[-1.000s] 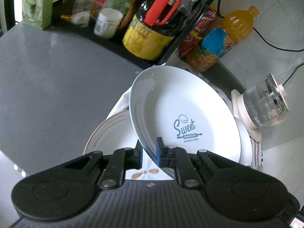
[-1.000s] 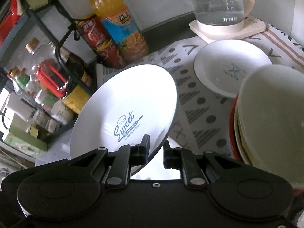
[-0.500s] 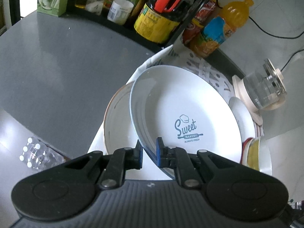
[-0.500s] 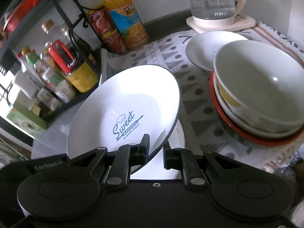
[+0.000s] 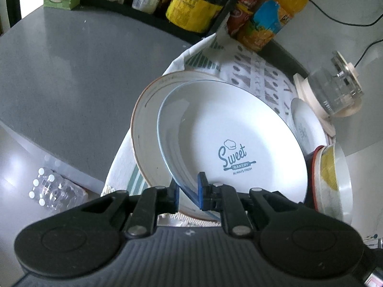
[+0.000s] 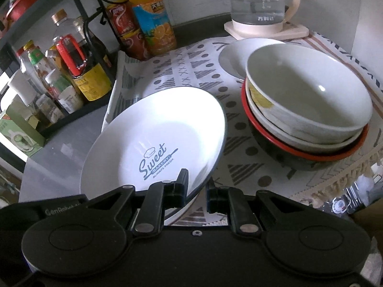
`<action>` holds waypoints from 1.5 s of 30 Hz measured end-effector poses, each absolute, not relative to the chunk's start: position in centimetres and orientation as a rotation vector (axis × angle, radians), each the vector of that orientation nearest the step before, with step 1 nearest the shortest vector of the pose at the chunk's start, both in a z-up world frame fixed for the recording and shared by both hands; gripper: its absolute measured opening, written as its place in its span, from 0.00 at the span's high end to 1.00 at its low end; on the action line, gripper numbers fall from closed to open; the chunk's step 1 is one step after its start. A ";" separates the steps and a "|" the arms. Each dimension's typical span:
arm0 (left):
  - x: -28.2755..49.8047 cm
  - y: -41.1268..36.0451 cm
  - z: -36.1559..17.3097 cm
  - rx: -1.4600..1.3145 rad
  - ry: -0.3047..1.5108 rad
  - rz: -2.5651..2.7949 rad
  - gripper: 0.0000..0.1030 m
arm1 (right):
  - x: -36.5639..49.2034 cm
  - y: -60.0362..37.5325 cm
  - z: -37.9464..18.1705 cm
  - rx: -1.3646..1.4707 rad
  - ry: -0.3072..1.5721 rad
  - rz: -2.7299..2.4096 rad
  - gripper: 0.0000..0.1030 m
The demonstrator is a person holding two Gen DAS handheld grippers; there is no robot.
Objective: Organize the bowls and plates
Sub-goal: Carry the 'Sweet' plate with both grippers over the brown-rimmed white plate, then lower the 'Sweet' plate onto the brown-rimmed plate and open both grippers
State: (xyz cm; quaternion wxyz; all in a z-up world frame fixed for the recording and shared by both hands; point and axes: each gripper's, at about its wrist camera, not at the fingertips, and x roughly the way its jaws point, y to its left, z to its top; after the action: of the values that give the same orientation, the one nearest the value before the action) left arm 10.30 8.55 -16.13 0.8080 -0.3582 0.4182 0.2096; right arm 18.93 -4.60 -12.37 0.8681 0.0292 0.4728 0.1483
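Note:
A white "Sweet Bakery" plate [image 5: 229, 143] is held by both grippers at its near rim. My left gripper [image 5: 188, 192] is shut on its left edge, and my right gripper [image 6: 197, 189] is shut on its right edge [image 6: 155, 148]. The plate tilts just above a brown-rimmed plate [image 5: 146, 124] lying on the patterned cloth [image 6: 191, 71]. A stack of bowls [image 6: 308, 105] with a red-rimmed one at the bottom stands to the right. A small white plate [image 6: 233, 57] lies behind the stack.
A black rack with sauce bottles [image 6: 79, 71] stands at the left back. An orange juice bottle [image 6: 153, 21] and a red can [image 6: 126, 31] stand behind the cloth. A glass kettle [image 6: 263, 7] sits at the back right. Grey counter [image 5: 59, 71] lies left.
Both grippers have pulled back and lowered the Sweet Bakery plate toward the brown-rimmed plate. The bowl stack has come into fuller view at the right.

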 end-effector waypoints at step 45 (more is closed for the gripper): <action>11.2 14.1 -17.0 -0.728 0.921 0.578 0.74 | 22.7 -3.1 -15.3 0.044 1.126 0.274 0.84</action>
State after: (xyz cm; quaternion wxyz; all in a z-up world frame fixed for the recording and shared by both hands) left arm 11.22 14.14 -17.01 0.7934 -0.3387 0.4285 0.2688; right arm 22.67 -3.12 -15.32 0.8365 0.0208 0.5319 0.1296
